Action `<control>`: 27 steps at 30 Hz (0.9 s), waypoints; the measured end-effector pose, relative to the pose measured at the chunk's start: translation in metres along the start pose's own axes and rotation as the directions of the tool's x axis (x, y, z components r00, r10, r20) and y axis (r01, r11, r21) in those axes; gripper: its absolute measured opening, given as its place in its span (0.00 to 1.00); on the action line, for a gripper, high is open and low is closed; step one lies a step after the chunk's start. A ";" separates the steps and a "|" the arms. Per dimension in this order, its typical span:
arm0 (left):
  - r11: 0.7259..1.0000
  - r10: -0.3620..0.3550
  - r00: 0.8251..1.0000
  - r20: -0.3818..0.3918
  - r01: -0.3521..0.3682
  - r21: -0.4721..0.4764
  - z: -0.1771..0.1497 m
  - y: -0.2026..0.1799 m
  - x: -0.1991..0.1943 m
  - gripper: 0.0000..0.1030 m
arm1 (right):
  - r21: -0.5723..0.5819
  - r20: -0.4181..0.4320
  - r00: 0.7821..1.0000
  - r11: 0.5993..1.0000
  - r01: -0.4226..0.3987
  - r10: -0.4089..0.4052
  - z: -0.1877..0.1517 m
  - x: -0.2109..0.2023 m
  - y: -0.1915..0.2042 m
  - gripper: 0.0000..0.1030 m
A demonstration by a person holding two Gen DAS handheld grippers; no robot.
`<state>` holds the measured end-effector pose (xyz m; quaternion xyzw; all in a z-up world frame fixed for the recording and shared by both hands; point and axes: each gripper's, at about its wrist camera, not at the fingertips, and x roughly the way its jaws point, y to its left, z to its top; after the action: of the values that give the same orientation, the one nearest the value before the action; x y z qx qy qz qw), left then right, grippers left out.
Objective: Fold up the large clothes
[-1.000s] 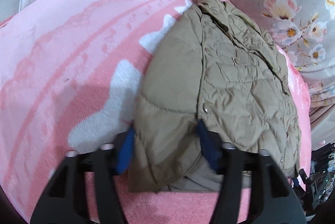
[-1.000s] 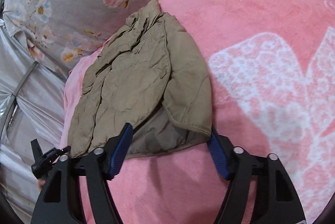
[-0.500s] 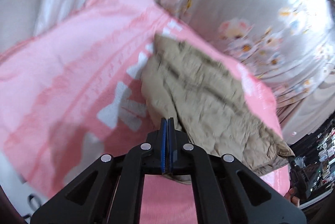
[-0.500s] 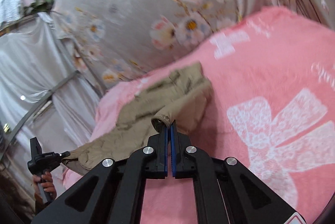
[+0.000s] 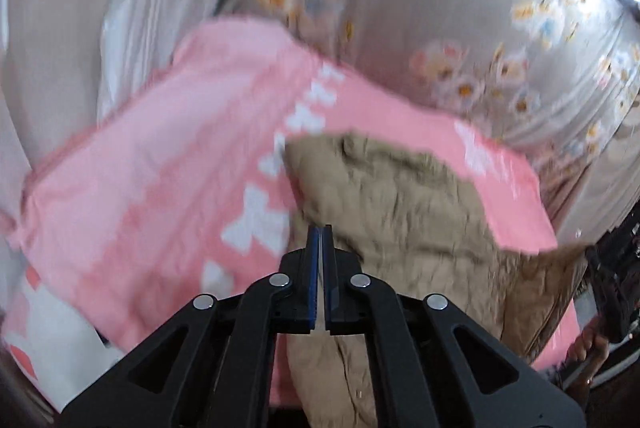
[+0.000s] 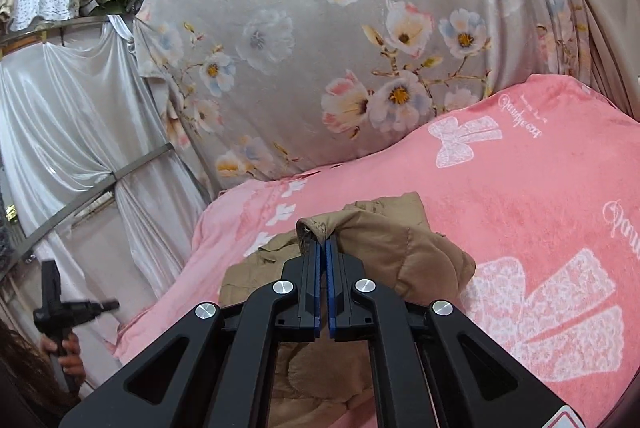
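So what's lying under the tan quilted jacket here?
The tan quilted jacket rests on the pink fleece blanket with white bows, which shows all around it. Both grippers, left and right, pinch its near hem. Whatever lies beneath the blanket is covered.

text: white curly writing on pink blanket (image 6: 540,195) | spot 1: by small white bow, upside down, too small to read | spot 2: right edge, cut off, can't read | left view: too blurry, no words | nos./brands: none readable

Left view motion-blurred, right sharp; even daylight
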<state>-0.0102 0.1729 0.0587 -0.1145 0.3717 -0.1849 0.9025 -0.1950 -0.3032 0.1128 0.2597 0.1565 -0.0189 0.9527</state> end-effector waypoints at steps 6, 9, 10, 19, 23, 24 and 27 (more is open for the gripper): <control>0.996 -0.053 0.949 -0.311 0.026 -0.091 -0.070 0.021 0.040 0.39 | -0.010 0.024 1.000 1.000 0.020 -0.019 0.003 -0.011 -0.001 0.03; 0.990 -0.105 0.912 -0.396 0.058 -0.129 -0.100 0.030 0.039 0.61 | -0.007 0.023 1.000 1.000 0.016 -0.016 0.003 -0.011 -0.002 0.03; 0.987 -0.121 0.899 -0.420 0.065 -0.147 -0.108 0.033 0.040 0.66 | -0.005 0.023 1.000 1.000 0.015 -0.015 0.002 -0.012 -0.001 0.03; 0.874 -0.447 0.743 -0.498 0.243 -0.422 -0.160 0.035 0.057 0.72 | -0.010 0.028 0.999 1.000 0.030 -0.029 -0.009 -0.021 0.012 0.03; 0.895 -0.433 0.749 -0.502 0.287 -0.343 -0.159 0.013 0.057 0.08 | 0.000 0.043 0.997 0.998 0.063 -0.063 -0.015 -0.030 0.013 0.03; 0.901 -0.421 0.766 -0.486 0.292 -0.321 -0.154 0.012 0.053 0.08 | 0.003 0.047 0.996 0.997 0.071 -0.071 -0.015 -0.032 0.014 0.03; 0.894 -0.435 0.812 -0.390 0.336 -0.296 -0.128 0.011 0.029 0.04 | 0.009 0.082 0.992 0.995 0.099 -0.100 -0.016 -0.045 0.012 0.03</control>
<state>-0.0793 0.1614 -0.0526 -0.2385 0.5548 -0.3451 0.7185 -0.2408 -0.2864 0.1192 0.2530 0.1300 -0.0774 0.9556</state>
